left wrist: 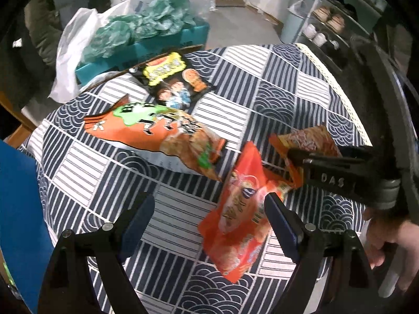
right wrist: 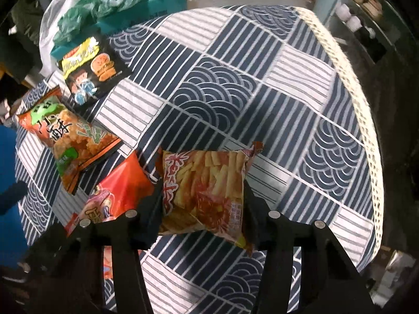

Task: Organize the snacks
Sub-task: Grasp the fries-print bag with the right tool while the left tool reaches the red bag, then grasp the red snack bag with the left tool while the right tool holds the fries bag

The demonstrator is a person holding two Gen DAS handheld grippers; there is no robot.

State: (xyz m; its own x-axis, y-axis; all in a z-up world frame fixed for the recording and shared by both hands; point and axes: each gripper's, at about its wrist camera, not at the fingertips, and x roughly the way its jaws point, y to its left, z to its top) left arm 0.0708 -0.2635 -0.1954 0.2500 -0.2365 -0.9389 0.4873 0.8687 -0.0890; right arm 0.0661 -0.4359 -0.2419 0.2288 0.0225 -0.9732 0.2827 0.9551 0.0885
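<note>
Four snack bags lie on a table under a blue-and-white patterned cloth (left wrist: 262, 91) (right wrist: 222, 78). My right gripper (right wrist: 203, 193) (left wrist: 296, 159) points down, shut on a small fries bag (right wrist: 207, 183) (left wrist: 309, 138) with a finger pressed on each side. My left gripper (left wrist: 209, 204) hangs open above the cloth. A red bag (left wrist: 241, 222) (right wrist: 117, 191) lies by its right finger (left wrist: 280, 217) and partly between the jaws, and I cannot tell if it touches that finger. Farther off lie a large orange-and-green bag (left wrist: 157, 133) (right wrist: 70, 141) and a black bag with a yellow label (left wrist: 172, 81) (right wrist: 89, 70).
Beyond the table's far left edge stands a teal box (left wrist: 188, 36) (right wrist: 157, 2) stuffed with green plastic, beside a white plastic bag (left wrist: 70, 49). A blue object (left wrist: 15, 209) borders the left side. A shoe rack (left wrist: 330, 18) stands at the far right. A person's hand (left wrist: 392, 246) holds the right gripper.
</note>
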